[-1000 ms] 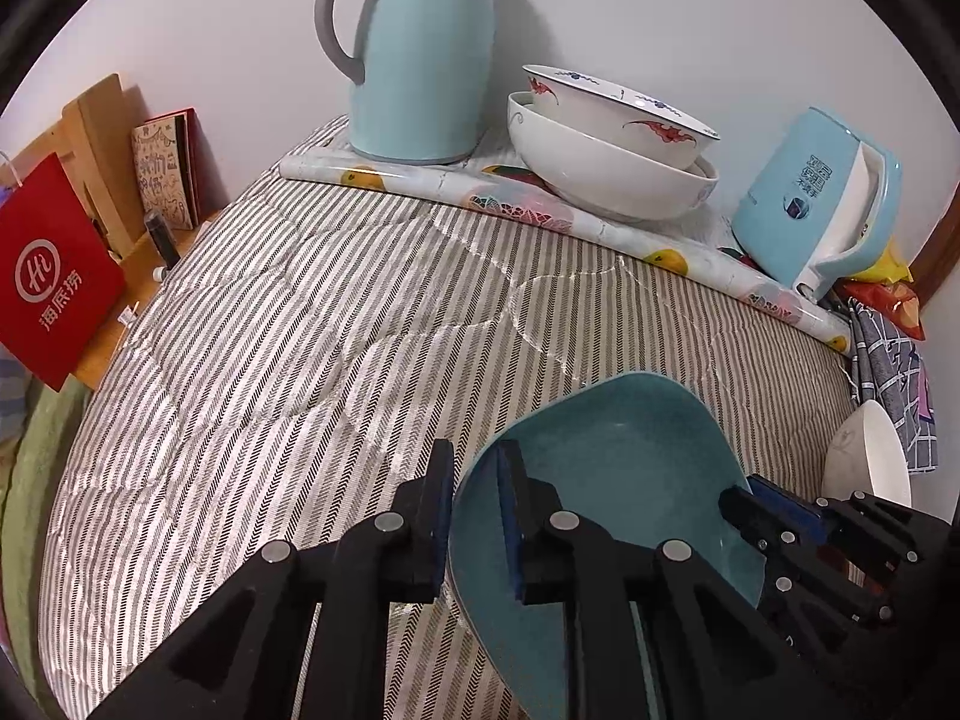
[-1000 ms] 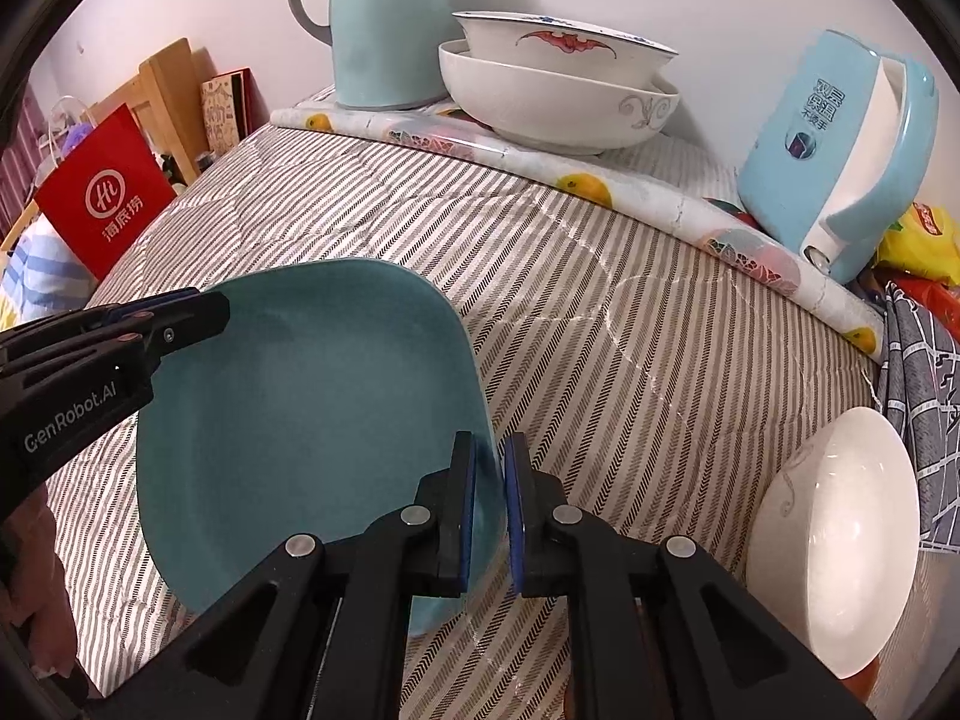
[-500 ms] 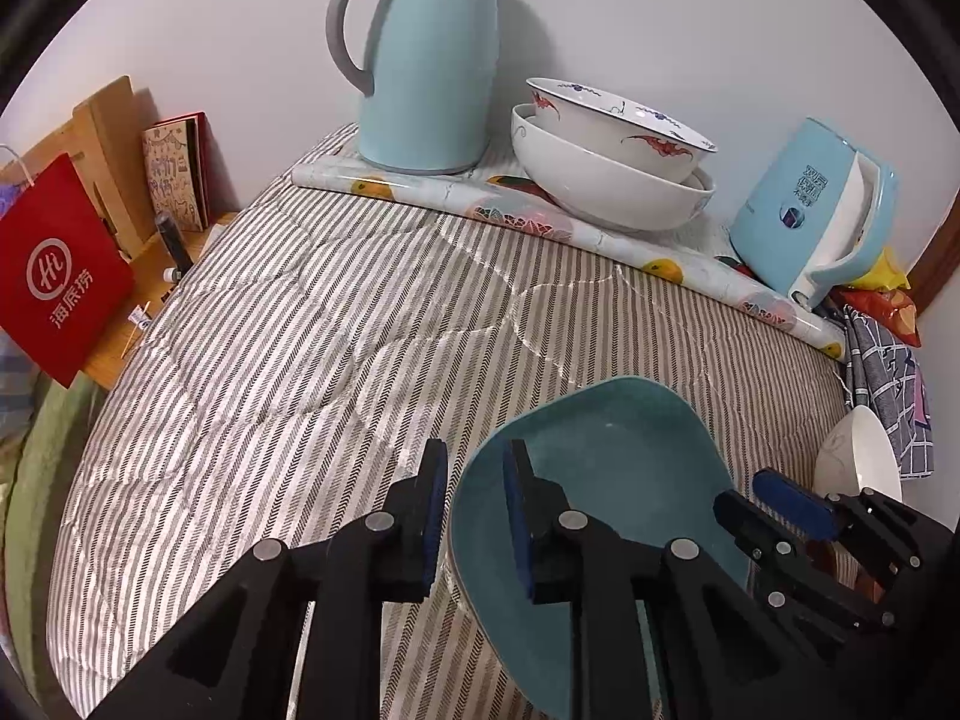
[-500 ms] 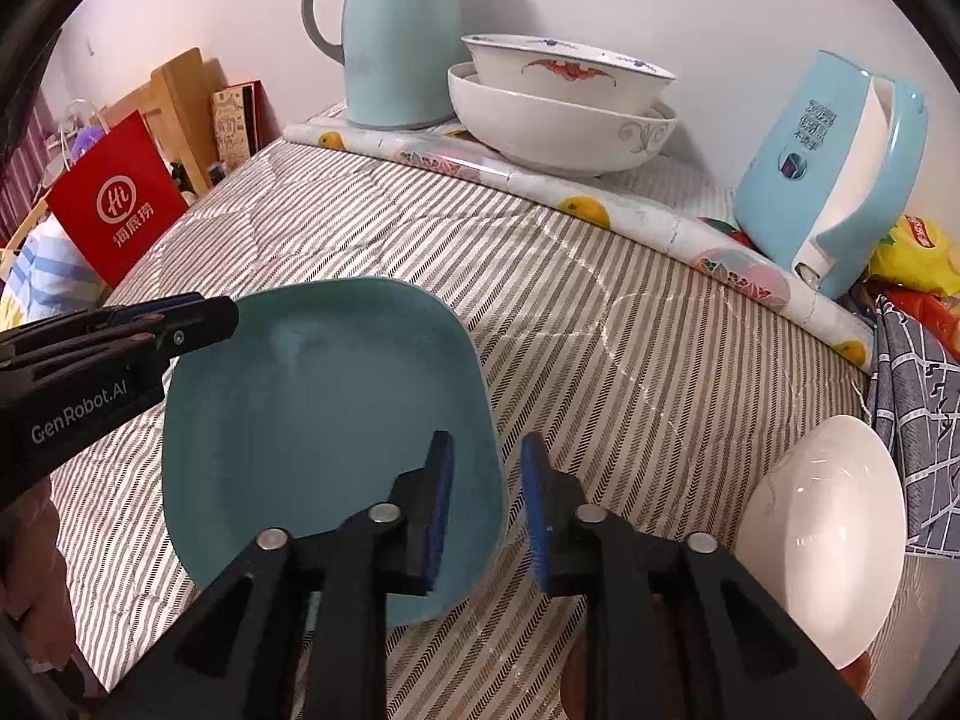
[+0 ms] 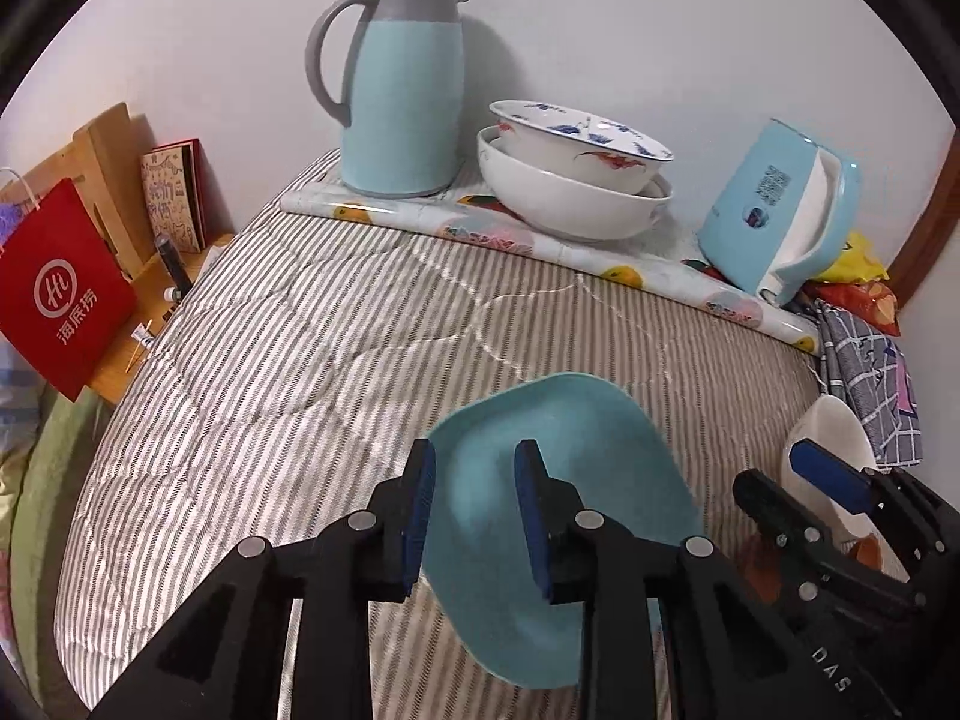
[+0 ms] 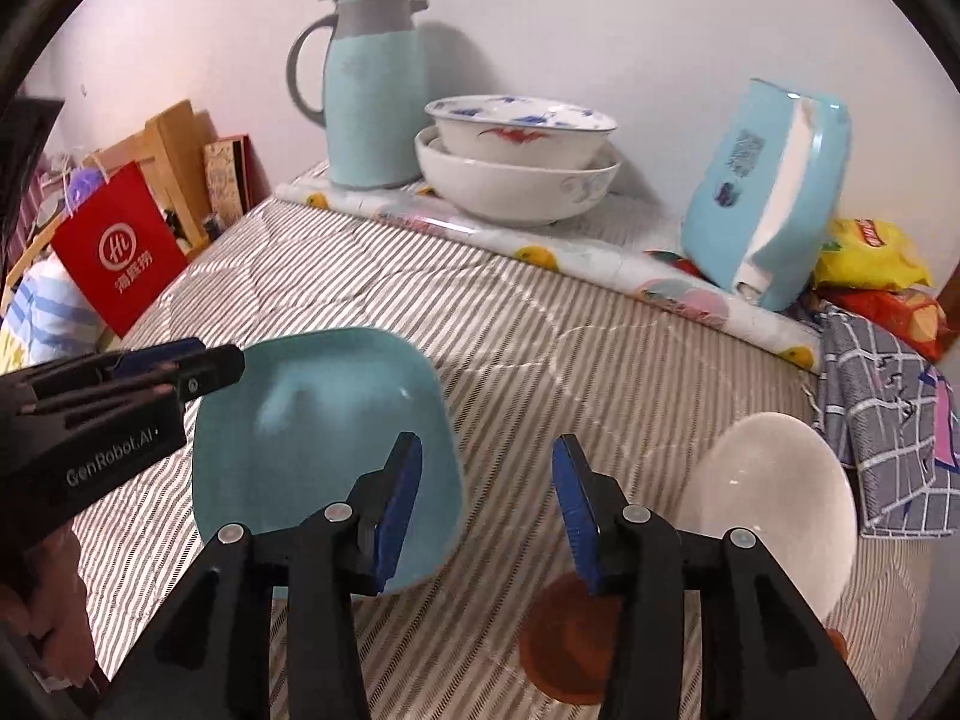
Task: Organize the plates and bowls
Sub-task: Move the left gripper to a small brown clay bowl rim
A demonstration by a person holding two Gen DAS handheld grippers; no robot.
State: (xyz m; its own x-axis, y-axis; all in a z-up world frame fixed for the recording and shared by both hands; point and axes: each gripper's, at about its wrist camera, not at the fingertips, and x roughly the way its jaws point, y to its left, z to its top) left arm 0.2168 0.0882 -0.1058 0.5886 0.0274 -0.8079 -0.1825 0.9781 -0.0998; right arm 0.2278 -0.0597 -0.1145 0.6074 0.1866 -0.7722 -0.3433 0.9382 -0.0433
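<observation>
A blue square plate [image 5: 576, 480] [image 6: 312, 420] lies flat on the striped bed cover [image 5: 300, 360]. My left gripper [image 5: 474, 462] hovers over its left edge with its jaws opening; the pads stand clear of the rim. It shows from the side as the left gripper [image 6: 204, 360] in the right wrist view. My right gripper [image 6: 487, 456] [image 5: 786, 477] is opening wider, just right of the plate, with nothing between its fingers. A white bowl [image 6: 774, 498] sits at the right, and a small brown dish [image 6: 564, 648] lies beneath the right fingers. A patterned bowl [image 6: 522, 126] is nested in a large white bowl [image 6: 516, 192] at the back.
A pale blue jug [image 5: 402, 90] and a blue kettle [image 5: 780, 210] stand along the wall on a rolled patterned sheet [image 5: 540, 240]. Snack bags [image 6: 870, 264] and a checked cloth [image 6: 888, 420] lie at the right. A red paper bag [image 5: 60, 294] and wooden boards stand off the left edge.
Both grippers let go of the blue plate's rim, opened their jaws and rose. The plate, tilted before, now rests flat on the cover.
</observation>
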